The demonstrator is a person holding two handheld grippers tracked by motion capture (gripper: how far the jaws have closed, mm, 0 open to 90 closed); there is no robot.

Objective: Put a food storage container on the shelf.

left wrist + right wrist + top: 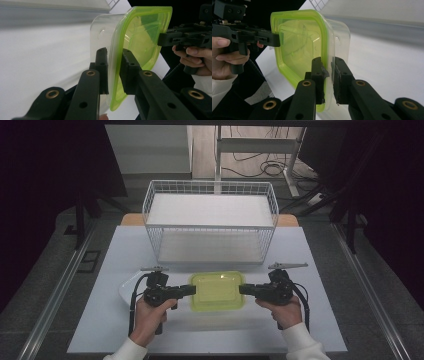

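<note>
Left gripper point(113, 72), right gripper point(327, 75) clamp container point(217, 291) ends (long axis left-right, lid up).

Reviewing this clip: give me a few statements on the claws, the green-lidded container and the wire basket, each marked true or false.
1. The left claw is clamped on the rim of the green-lidded container. True.
2. The right claw hangs open, clear of the container. False: it grips the container's opposite edge.
3. The container sits inside the wire basket. False: it is in front of the basket, between the two claws.
4. The container's body below the lid is clear plastic. True.
5. The lid is red. False: it is translucent yellow-green.
</note>
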